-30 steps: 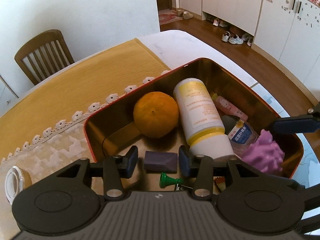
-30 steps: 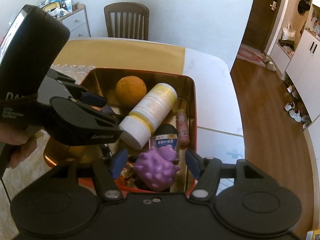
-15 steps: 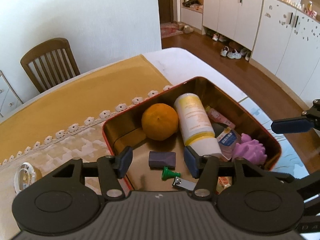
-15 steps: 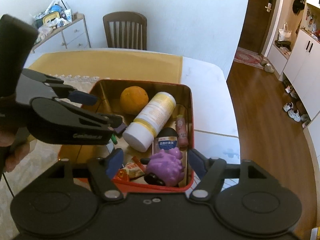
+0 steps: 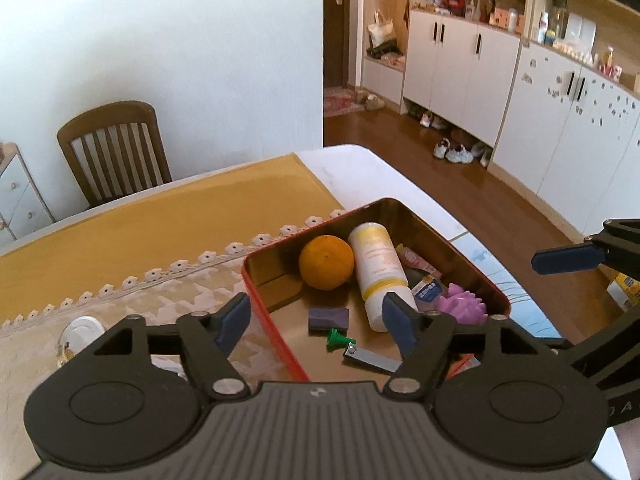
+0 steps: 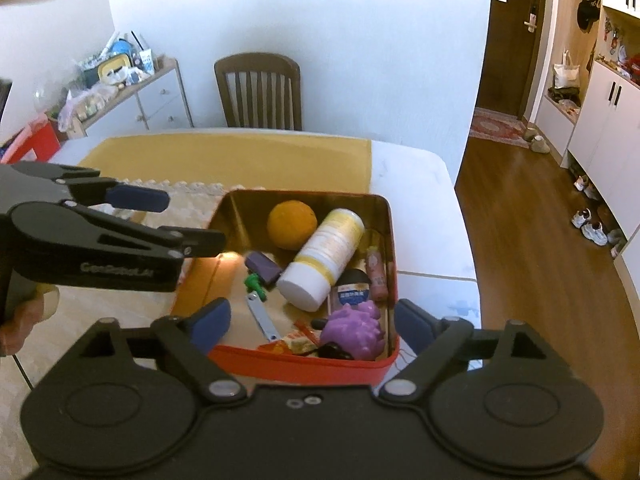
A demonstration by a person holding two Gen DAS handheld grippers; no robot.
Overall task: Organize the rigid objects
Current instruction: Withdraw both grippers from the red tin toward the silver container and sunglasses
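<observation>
A red tin box (image 5: pixel 276 340) (image 6: pixel 304 362) with a gold inside sits on the table. In it lie an orange (image 5: pixel 327 262) (image 6: pixel 292 224), a white and yellow bottle (image 5: pixel 378 272) (image 6: pixel 322 258), a dark purple block (image 5: pixel 328 318) (image 6: pixel 263 267), a green peg (image 5: pixel 335 338) (image 6: pixel 255 283), a nail clipper (image 5: pixel 370 358) (image 6: pixel 262 316), a purple spiky toy (image 5: pixel 462 310) (image 6: pixel 354 330) and a pink tube (image 6: pixel 376 270). My left gripper (image 5: pixel 316 328) is open and empty, above the box's near left side. My right gripper (image 6: pixel 310 324) is open and empty, above the box's near edge.
A yellow runner (image 5: pixel 160 232) and a lace-edged cloth (image 5: pixel 120 304) cover the table. A tape roll (image 5: pixel 76 336) lies left of the box. A wooden chair (image 6: pixel 260 92) stands at the far side. The table's right edge drops to a wooden floor (image 6: pixel 540 260).
Both grippers have risen and pulled back from the box, and both have opened wider. The purple block lies loose in the box. The box's contents have not moved.
</observation>
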